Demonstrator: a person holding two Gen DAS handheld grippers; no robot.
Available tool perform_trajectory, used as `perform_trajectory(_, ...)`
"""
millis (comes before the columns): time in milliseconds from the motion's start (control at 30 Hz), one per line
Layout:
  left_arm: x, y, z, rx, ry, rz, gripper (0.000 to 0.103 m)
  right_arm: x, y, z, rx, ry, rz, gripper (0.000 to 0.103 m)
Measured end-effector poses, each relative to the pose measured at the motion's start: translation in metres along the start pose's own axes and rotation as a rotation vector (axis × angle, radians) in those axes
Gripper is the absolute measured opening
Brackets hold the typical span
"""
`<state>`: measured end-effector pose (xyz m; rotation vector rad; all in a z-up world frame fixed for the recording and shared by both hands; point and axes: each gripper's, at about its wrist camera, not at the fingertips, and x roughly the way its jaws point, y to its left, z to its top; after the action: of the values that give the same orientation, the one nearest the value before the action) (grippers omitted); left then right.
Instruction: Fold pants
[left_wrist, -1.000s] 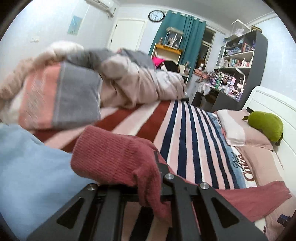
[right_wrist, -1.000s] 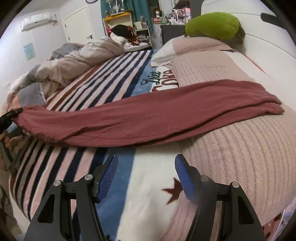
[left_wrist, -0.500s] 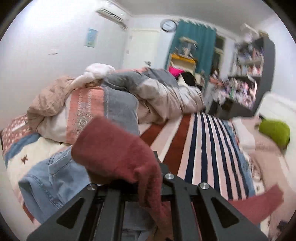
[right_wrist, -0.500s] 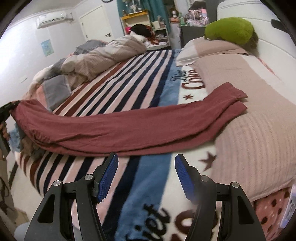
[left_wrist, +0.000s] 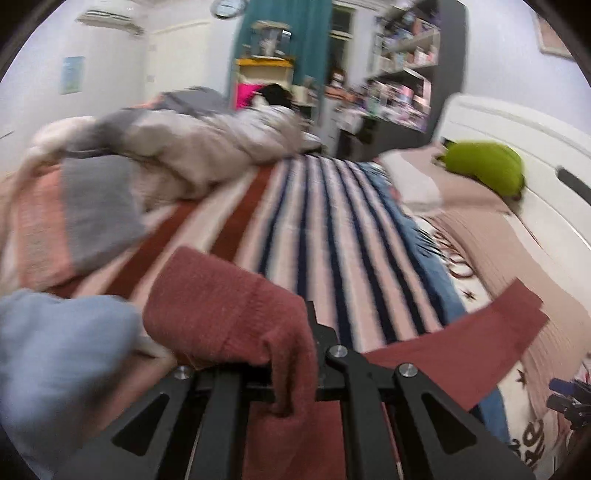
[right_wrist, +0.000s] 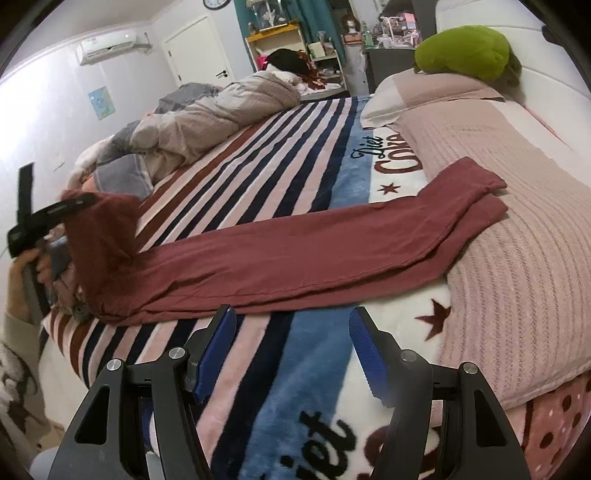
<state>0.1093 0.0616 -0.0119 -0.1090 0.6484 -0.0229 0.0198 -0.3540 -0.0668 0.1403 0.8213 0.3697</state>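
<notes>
**Waistband up, legs laid out along the bed**

The left hand-held gripper (left_wrist: 295, 373) was clamped on the waist end of the maroon pants (right_wrist: 295, 254), lifting it off the striped blanket (right_wrist: 280, 155), likely to carry that end over for a lengthwise fold. The right hand-held gripper (right_wrist: 291, 350) hung with its blue pads (right_wrist: 364, 350) apart, empty, just short of the near edge of the pants. The pants lay across the bed, one leg stacked on the other, long axis running from the raised waist on the left to the cuffs (right_wrist: 484, 195) on the pink knit cover (right_wrist: 517, 236).
</notes>
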Motion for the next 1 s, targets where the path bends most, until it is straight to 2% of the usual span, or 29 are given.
perform_trajectory(167,0.043,-0.083,-0.016,0.106,0.066,-0.122,0.005,-0.004,-0.017,-0.003,0.026,-0.007,-0.010,0.060)
perform_trajectory(267,0.064,-0.113,-0.032,0.125,0.124,-0.180,0.005,-0.004,-0.024,-0.006,0.033,-0.004,-0.022,0.060)
perform_trajectory(367,0.082,-0.129,-0.055,0.160,0.190,-0.206,0.005,0.000,-0.031,-0.008,0.051,0.000,-0.023,0.060)
perform_trajectory(467,0.090,-0.137,-0.074,0.206,0.257,-0.243,0.019,0.005,-0.034,-0.009,0.074,-0.002,-0.016,0.060)
perform_trajectory(533,0.084,-0.134,-0.079,0.210,0.268,-0.270,0.053,0.010,-0.034,-0.009,0.084,-0.005,-0.006,0.060)
perform_trajectory(567,0.076,-0.130,-0.081,0.207,0.260,-0.291,0.059,0.013,-0.033,-0.008,0.090,-0.009,0.001,0.060)
perform_trajectory(667,0.044,-0.113,-0.079,0.208,0.209,-0.317,0.062,0.023,-0.026,-0.003,0.092,-0.018,0.025,0.060)
perform_trajectory(833,-0.004,-0.060,-0.075,0.136,0.084,-0.218,0.070,0.053,-0.004,0.009,0.120,-0.033,0.105,0.068)
perform_trajectory(933,-0.019,-0.024,-0.079,0.070,0.041,-0.158,0.070,0.076,0.016,0.015,0.105,-0.026,0.144,0.073)
perform_trajectory(1000,-0.022,-0.006,-0.083,0.038,0.030,-0.134,0.070,0.099,0.038,0.020,0.049,-0.014,0.143,0.073)
